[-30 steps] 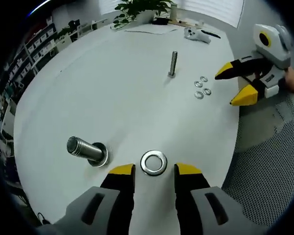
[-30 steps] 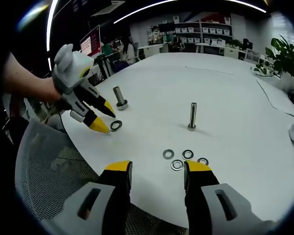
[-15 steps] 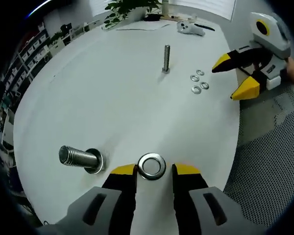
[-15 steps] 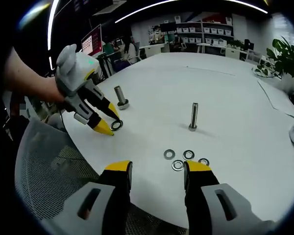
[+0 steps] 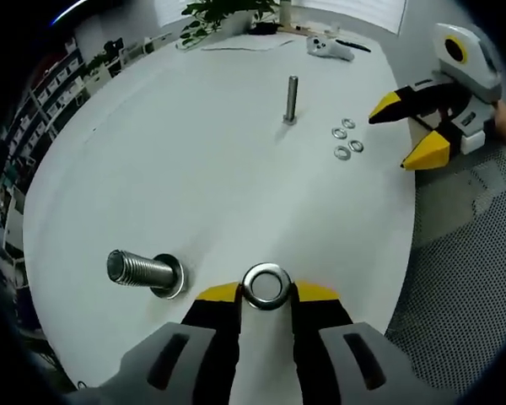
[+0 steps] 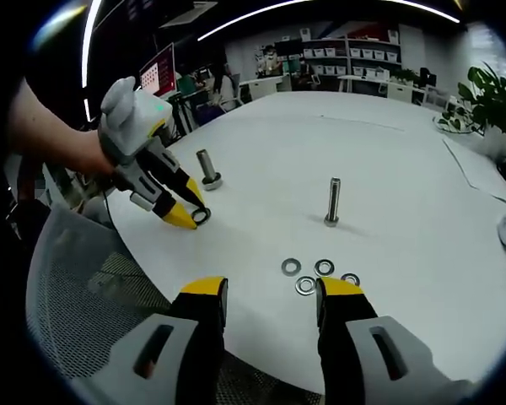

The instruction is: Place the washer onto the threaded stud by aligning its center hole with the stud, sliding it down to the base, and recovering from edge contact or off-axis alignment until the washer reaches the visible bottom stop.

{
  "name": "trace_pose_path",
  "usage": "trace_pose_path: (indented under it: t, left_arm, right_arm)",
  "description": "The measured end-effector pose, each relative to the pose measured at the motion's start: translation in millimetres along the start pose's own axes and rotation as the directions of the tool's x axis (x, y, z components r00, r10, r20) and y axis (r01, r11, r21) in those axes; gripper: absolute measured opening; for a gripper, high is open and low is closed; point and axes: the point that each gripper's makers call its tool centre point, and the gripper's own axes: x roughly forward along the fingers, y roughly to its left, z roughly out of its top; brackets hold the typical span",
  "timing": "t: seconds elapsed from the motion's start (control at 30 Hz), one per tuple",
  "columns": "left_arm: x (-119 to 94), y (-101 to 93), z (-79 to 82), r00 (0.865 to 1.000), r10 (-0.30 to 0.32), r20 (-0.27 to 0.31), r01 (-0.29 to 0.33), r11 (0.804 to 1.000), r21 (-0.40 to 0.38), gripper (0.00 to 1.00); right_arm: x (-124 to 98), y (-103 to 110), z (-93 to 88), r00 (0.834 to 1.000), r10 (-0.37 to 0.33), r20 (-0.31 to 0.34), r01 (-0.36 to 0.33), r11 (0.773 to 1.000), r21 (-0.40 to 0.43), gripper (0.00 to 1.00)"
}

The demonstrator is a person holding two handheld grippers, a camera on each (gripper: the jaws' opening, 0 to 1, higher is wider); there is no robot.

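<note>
The left tool [image 5: 266, 291] had its two yellow tips close on each side of the big washer [image 5: 266, 285], which lay flat on the white desk [image 5: 194, 169]. The tips looked like they touched the ring's edges, but I could not tell if they squeezed it yet. From this tool, the thick threaded stud [image 5: 139, 270] stood just to the left of the washer, near it. In the left gripper view it seemed to lean away to the left, but the right gripper view showed the stud [image 6: 207, 167] standing straight up. So I think the washer had to be lifted, carried left, and held flat over the stud's top.

The right tool [image 6: 264, 291] was wide open with nothing in it. Four small washers [image 6: 316, 274] lay just past its tips, and a thin bolt [image 6: 331, 200] stood farther out. The left tool was much nearer to the big washer
</note>
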Motion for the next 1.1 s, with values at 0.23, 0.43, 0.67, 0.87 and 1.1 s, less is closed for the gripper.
trace_pose_path:
  t: [0.23, 0.43, 0.67, 0.87, 1.1]
  left_arm:
    - [-5.5, 6.4, -13.6, 0.999, -0.002, -0.032, 0.002, 1.0, 0.0, 0.21]
    - [-9.9, 10.7, -23.3, 0.997, 0.002, -0.072, -0.002, 1.0, -0.003, 0.21]
    - [-10.2, 9.8, -24.7, 0.989, 0.0, -0.148, 0.002, 1.0, 0.019, 0.21]
    - [-9.1, 11.2, -24.7, 0.977, -0.009, -0.213, 0.012, 1.0, 0.012, 0.22]
    - [-9.2, 11.9, -26.0, 0.973, -0.019, -0.231, 0.026, 0.999, 0.027, 0.22]
  right_arm:
    - [0.3, 0.3, -0.1, 1.0, 0.002, 0.0, -0.002, 1.0, -0.002, 0.45]
    - [0.4, 0.0, 0.1, 1.0, 0.002, 0.002, -0.002, 1.0, -0.001, 0.44]
    - [0.2, 0.1, 0.3, 1.0, 0.003, 0.003, -0.003, 1.0, -0.002, 0.44]
    - [0.4, -0.1, 0.3, 1.0, 0.002, 0.003, -0.002, 1.0, 0.0, 0.44]
    - [-0.1, -0.2, 1.0, 1.0, 0.0, 0.006, 0.0, 1.0, 0.002, 0.44]
